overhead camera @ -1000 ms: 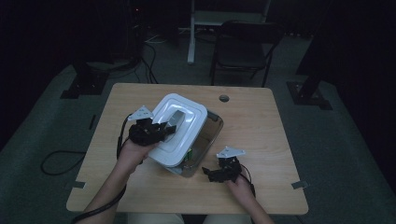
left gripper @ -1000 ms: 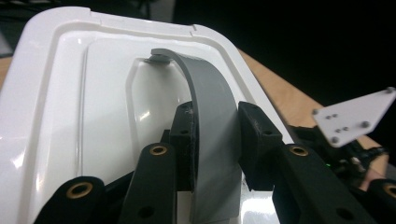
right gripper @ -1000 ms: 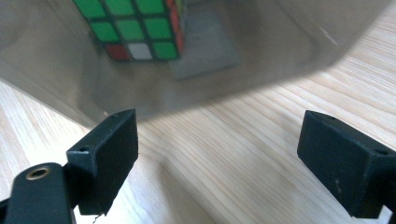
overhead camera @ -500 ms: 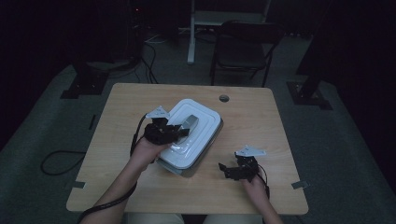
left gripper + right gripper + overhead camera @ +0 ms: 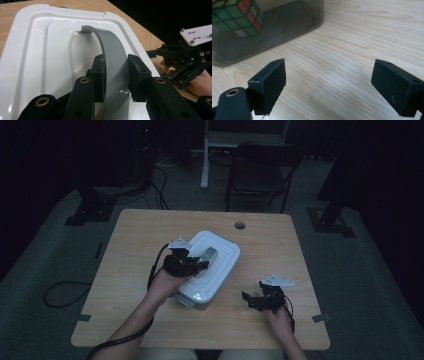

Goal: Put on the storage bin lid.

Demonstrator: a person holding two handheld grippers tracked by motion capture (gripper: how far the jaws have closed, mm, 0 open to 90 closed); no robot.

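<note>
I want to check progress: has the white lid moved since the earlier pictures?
Yes. The white lid, held by the left gripper, came down flatter and shifted toward the table's right edge.

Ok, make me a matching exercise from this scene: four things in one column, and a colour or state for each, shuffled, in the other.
Things:
1. lid
2. handle
3. puzzle cube
4. right gripper

States:
A. open over bare wood
B. inside the clear box
C. white, on top of the box
D. grey, clamped by the left gripper

Pairs: 1-C, 2-D, 3-B, 4-A
</note>
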